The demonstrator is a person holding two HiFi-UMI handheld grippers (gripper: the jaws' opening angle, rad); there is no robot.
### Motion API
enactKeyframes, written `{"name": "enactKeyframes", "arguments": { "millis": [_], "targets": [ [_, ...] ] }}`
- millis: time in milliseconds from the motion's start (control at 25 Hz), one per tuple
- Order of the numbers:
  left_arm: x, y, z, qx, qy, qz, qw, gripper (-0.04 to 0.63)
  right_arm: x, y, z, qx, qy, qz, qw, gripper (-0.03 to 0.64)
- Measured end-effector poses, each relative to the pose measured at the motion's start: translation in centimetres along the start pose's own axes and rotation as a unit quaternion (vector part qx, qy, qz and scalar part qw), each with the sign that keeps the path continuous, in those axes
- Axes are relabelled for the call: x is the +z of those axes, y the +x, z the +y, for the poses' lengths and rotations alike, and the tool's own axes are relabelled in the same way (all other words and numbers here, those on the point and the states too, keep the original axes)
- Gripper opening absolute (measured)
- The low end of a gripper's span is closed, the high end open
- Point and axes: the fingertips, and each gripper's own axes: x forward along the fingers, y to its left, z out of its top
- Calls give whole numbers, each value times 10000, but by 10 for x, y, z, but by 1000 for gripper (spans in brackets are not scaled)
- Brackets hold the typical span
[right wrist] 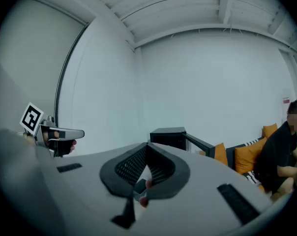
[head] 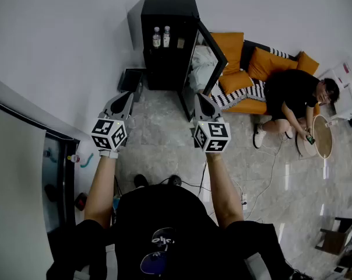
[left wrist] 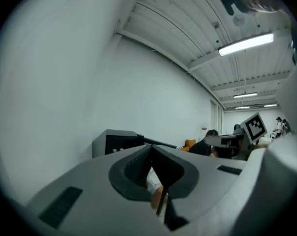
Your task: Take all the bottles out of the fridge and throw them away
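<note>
Two small bottles stand side by side on the top shelf of the black fridge (head: 167, 10), at the top middle of the head view. The left bottle (head: 157, 38) and the right bottle (head: 166, 37) look like clear plastic with pale caps. I think they are light, smooth and a bit squishy. A good place to grab one is round its middle, under the cap, with a soft squeeze so it does not pop out or crush.

The left gripper (head: 128, 94) and the right gripper (head: 199, 97) are both clenched tight with nothing in them. They sit lower in the picture, well apart from the fridge.

The fridge door (head: 210, 54) hangs open on the right. The lower shelves are dark, so more bottles may hide there. I cannot tell if the bottles are full. No bin shows anywhere.
</note>
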Motion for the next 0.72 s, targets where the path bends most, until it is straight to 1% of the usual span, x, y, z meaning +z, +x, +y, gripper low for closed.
{"name": "enactKeyframes", "arguments": {
  "millis": [360,720],
  "targets": [
    [0,19,-22,31,38,78,10000,0,-4,-5,-23,119,-19,62,9999,0],
    [-6,36,-46,141,179,192,9996,0,-16,-9,-46,378,-83,164,9991,0]
  ]
}}
